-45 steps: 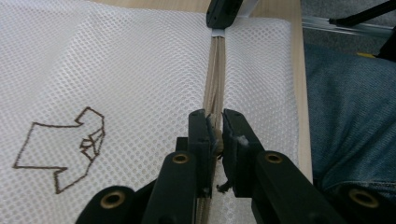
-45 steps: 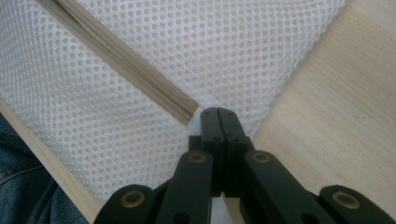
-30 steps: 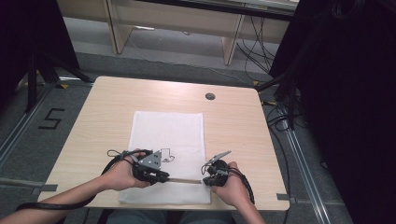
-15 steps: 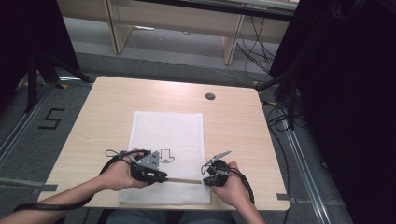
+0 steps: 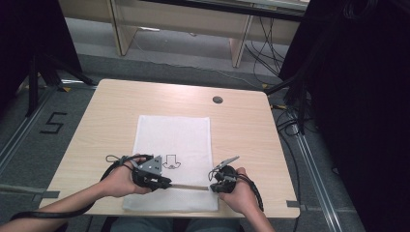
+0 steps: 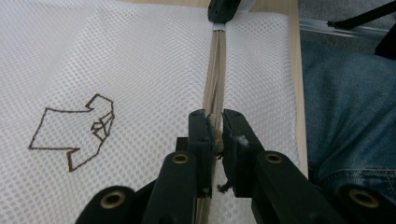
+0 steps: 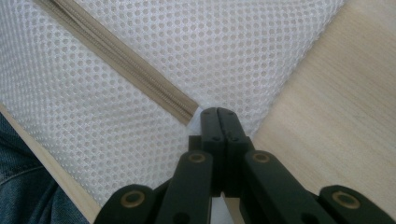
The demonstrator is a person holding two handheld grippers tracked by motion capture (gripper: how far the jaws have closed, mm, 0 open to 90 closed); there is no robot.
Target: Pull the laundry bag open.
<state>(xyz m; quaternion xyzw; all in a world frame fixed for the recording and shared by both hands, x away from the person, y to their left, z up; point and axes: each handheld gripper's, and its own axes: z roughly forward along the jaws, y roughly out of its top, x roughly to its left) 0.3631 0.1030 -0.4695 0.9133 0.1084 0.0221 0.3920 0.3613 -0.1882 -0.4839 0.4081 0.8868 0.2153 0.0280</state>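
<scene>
A white mesh bag (image 5: 174, 135) lies flat on the wooden table (image 5: 241, 130), with a beige zipper (image 5: 188, 187) running across its near end. My left gripper (image 5: 167, 185) is shut on the zipper pull (image 6: 215, 135) at the zipper's left part. In the left gripper view the zipper (image 6: 215, 70) stretches away from my left gripper (image 6: 215, 126) to the right gripper (image 6: 224, 11). My right gripper (image 5: 212, 186) is shut on the bag's fabric at the zipper's right end (image 7: 189, 112). Its jaws (image 7: 217, 114) press together there, close to the bag's edge.
A brown stitched arrow-shaped mark (image 5: 170, 162) sits on the bag just beyond the left gripper. A round cable hole (image 5: 217, 100) is at the table's far right. The table's near edge (image 7: 56, 177) lies close behind both hands, with the person's jeans (image 6: 345, 116) below it.
</scene>
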